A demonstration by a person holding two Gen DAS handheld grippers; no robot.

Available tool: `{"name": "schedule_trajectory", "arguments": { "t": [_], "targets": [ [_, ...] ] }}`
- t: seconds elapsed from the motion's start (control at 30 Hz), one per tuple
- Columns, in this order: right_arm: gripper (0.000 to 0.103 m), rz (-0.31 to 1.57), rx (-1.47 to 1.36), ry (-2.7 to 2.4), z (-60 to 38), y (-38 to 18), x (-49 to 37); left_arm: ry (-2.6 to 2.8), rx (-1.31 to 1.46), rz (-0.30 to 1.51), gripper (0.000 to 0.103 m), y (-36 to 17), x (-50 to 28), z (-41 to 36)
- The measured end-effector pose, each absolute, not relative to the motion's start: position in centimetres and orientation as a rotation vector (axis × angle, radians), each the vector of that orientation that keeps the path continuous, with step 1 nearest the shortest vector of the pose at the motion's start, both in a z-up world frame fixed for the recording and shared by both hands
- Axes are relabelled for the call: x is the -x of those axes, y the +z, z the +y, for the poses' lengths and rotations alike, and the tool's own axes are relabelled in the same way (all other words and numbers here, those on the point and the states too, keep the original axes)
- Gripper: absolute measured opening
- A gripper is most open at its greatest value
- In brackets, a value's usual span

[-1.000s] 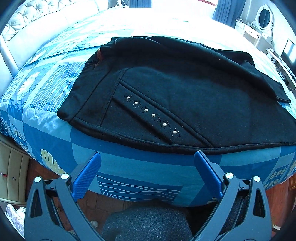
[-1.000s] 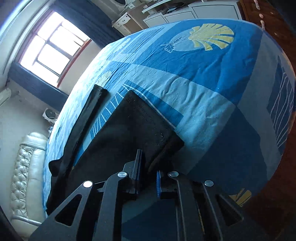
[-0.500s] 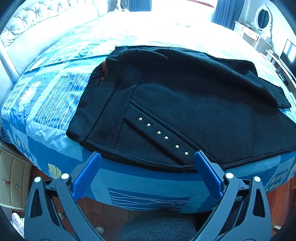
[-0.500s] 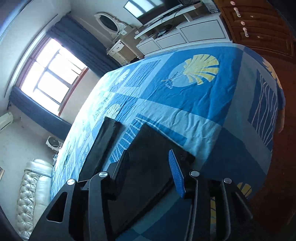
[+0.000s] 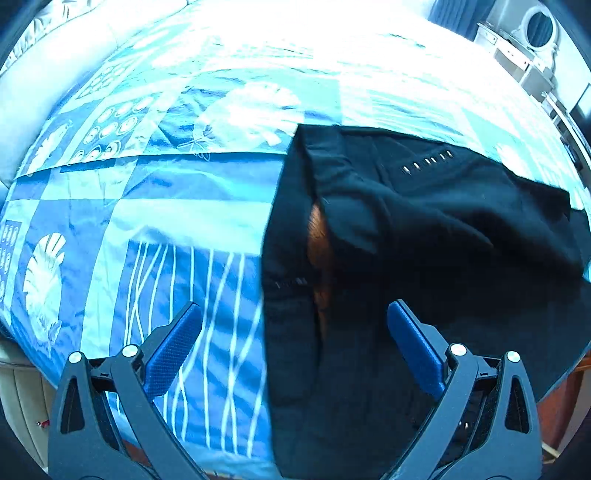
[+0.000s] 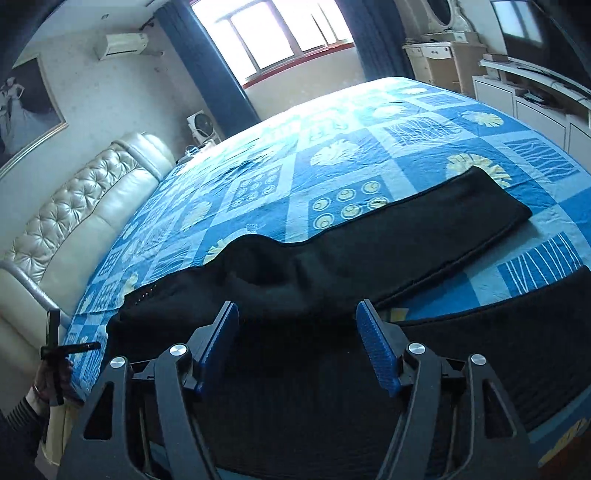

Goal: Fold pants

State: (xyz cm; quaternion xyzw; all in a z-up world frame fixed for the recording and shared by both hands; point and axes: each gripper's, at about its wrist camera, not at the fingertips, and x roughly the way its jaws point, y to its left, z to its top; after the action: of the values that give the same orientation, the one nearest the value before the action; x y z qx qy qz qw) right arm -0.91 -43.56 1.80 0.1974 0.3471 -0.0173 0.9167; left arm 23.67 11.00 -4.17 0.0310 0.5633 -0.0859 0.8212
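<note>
Black pants (image 5: 424, 229) with small studs near the pocket lie spread on a blue patterned bedspread (image 5: 147, 221). In the left wrist view the waistband faces me, with an orange-brown lining showing inside. My left gripper (image 5: 295, 343) is open, its blue pads straddling the waistband edge just above the cloth. In the right wrist view the pants (image 6: 369, 251) stretch across the bed, one leg reaching far right, the other leg near the front edge. My right gripper (image 6: 295, 343) is open and empty above the pants' middle.
A tufted cream headboard (image 6: 74, 206) runs along the bed's left side. A window with blue curtains (image 6: 277, 33) is behind, white cabinets (image 6: 535, 99) at right. The left hand with its gripper shows at far left of the right wrist view (image 6: 55, 354).
My right gripper let go of the pant leg, opened and swung round to face the whole bed. My left gripper moved forward over the waistband, staying open.
</note>
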Motion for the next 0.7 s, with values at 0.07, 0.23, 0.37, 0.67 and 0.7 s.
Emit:
{"name": "schedule_trajectory", "arguments": {
  "t": [0.07,0.23,0.37,0.67,0.7],
  "targets": [
    [0.066,0.725,-0.353,-0.001,-41.4,1.8,-0.8,-0.193,-0.011,1.196,0.100,-4.7,-26.7,12.5],
    [0.067,0.757,-0.309,0.055,-38.4,1.0,-4.7,-0.383,0.205,1.273,0.100,-7.2,-33.0,13.8],
    [0.067,0.779,-0.320,0.085,-37.0,0.1,-7.0,-0.450,0.189,1.249,0.100,-8.2,-35.5,12.8],
    [0.067,0.808,-0.309,0.145,-34.8,-0.7,-10.8,-0.633,0.224,1.240,0.065,-8.3,-36.8,10.1],
    [0.067,0.810,-0.307,0.156,-34.7,-0.6,-11.2,-0.640,0.221,1.241,0.064,-8.4,-36.9,10.0]
  ]
}}
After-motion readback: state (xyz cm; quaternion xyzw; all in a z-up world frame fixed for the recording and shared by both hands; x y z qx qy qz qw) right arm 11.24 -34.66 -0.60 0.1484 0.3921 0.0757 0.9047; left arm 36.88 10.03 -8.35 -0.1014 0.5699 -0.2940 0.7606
